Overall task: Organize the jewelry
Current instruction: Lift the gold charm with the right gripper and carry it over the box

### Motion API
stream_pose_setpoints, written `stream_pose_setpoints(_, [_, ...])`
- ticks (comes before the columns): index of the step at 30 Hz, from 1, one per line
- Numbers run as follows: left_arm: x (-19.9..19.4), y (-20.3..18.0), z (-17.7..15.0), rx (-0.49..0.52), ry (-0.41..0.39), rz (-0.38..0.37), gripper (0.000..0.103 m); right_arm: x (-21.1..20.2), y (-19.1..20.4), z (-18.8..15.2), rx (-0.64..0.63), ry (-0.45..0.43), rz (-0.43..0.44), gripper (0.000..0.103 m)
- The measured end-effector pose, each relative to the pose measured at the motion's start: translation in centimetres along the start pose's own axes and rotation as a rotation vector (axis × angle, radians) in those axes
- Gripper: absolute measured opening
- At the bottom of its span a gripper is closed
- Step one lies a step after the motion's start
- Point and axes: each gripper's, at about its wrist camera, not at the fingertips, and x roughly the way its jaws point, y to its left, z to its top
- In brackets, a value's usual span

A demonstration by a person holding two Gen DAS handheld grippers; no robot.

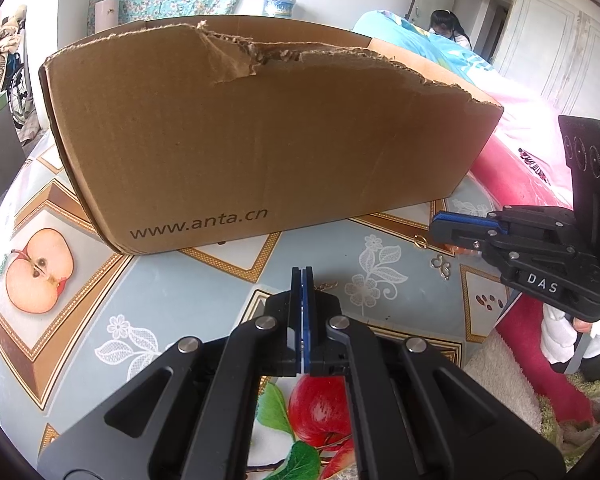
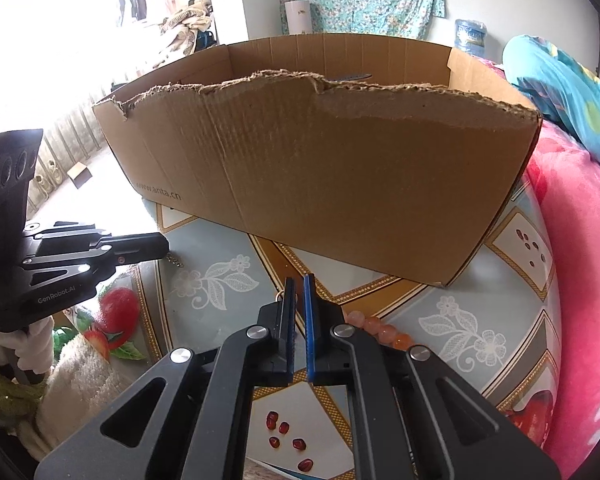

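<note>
A brown cardboard box (image 1: 260,140) (image 2: 340,180) with a torn rim stands on the fruit-print tablecloth. My left gripper (image 1: 303,276) (image 2: 166,246) is shut in front of it, and a thin chain (image 1: 326,286) (image 2: 176,260) lies right at its tips; whether it is pinched I cannot tell. My right gripper (image 2: 299,284) (image 1: 436,228) is shut to a sliver, with nothing seen between its pads. A gold ring (image 1: 421,241) (image 2: 278,296) lies just off its tips. Orange beads (image 2: 380,330) (image 1: 460,250) lie under its right side. A small silver charm (image 1: 442,266) rests nearby.
A pink blanket (image 2: 572,240) and turquoise bedding (image 1: 440,48) border the table on the right. A person (image 1: 448,28) sits far back. White fluffy cloth (image 2: 80,368) lies at the near edge. A pale cylinder (image 2: 298,16) and a blue tub (image 1: 280,5) stand behind the box.
</note>
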Motion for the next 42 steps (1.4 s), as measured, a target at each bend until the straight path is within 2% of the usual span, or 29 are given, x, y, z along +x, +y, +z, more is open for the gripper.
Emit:
stream_pose_setpoints(6, [-0.1,0.2,0.0,-0.007,-0.006,-0.004,0.0,0.7,0.7,0.0,0.011,0.017,0.049,0.004])
stream_pose_setpoints(15, [-0.4,0.8,0.0,-0.015,-0.012,-0.007,0.0,1.5,2.0,0.2,0.063,0.032,0.182,0.005])
stream_pose_setpoints(26, [-0.6,1.3,0.0,-0.025,-0.014,-0.014,0.0,1.3,2.0,-0.2,0.129,0.035,0.142,0.008])
stream_pose_setpoints(30, [-0.7,1.4,-0.1,-0.03,-0.017,-0.013,0.0,1.7,2.3,0.2,0.13,0.021,0.145,0.02])
stream_pose_setpoints(34, [-0.9,1.5,-0.1,-0.034,-0.019,-0.012,0.0,2.1,3.0,0.7,0.123,0.015,0.19,0.022])
stream_pose_setpoints(37, [-0.9,1.4,-0.1,-0.036,-0.02,-0.011,0.0,1.7,3.3,0.9,0.086,-0.009,0.182,0.022])
stream_pose_setpoints(42, [-0.9,1.5,-0.1,-0.036,-0.02,-0.013,0.0,1.4,3.1,1.6,-0.028,-0.024,0.099,0.022])
